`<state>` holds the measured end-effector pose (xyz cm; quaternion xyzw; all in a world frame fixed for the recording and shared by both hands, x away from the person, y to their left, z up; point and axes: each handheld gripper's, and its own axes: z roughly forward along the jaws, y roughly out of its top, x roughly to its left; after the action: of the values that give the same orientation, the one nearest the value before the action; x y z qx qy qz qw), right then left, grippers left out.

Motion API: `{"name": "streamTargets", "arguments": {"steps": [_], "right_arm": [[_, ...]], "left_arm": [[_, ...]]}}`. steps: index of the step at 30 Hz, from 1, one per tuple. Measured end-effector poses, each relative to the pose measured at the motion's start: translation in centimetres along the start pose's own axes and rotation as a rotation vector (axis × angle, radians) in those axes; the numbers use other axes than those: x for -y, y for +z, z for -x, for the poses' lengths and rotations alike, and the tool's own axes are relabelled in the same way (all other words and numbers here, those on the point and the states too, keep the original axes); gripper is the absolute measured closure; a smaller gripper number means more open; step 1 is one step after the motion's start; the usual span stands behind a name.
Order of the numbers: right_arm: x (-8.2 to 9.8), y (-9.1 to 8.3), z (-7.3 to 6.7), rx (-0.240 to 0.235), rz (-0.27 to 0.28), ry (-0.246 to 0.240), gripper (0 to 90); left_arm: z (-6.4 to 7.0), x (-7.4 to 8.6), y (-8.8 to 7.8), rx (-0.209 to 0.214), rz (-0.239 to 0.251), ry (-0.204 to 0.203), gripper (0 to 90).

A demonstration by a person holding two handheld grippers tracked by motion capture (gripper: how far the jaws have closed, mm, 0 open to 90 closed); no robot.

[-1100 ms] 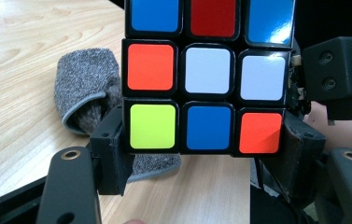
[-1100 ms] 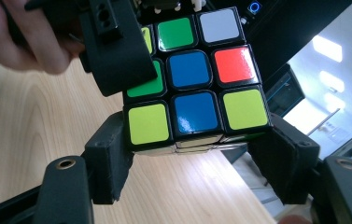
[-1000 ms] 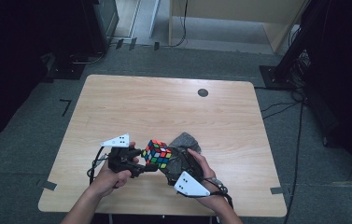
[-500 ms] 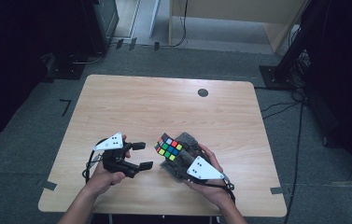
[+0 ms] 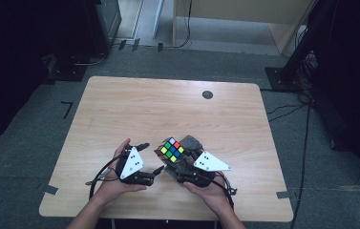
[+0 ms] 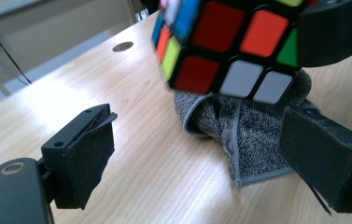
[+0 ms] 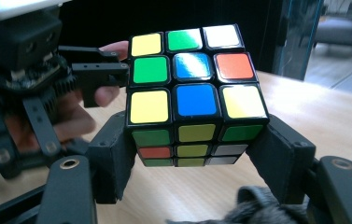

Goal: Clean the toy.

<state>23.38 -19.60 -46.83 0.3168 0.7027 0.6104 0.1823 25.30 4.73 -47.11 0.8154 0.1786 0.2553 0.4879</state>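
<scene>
Scrambled puzzle cube point(image 5: 172, 150), tilted, raised above grey cloth point(image 5: 191, 142), table's near edge.

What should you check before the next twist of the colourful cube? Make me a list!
1. Right gripper clamps the cube on both sides: ok.
2. Left gripper open, jaws just been opening, nothing between them: ok.
3. Cube lifted off the table: ok.
4. Grey cloth lies under the cube, out of the jaws: ok.
5. Cube layers lined up straight: ok.
6. Grip firm enough for a twist: cannot tell.
</scene>
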Motion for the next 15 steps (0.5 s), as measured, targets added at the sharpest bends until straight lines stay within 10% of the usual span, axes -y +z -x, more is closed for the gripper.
{"name": "streamTargets", "arguments": {"steps": [10,15], "right_arm": [[0.1,0.7,-1.2,-0.044,-0.03,0.167,34.6],[0.3,1.0,-1.5,-0.062,-0.048,0.258,34.5]], "left_arm": [[1.5,-0.2,0.5,-0.038,0.011,0.075,14.8],[1.4,-0.2,0.0,-0.053,0.05,0.073,30.5]]}}
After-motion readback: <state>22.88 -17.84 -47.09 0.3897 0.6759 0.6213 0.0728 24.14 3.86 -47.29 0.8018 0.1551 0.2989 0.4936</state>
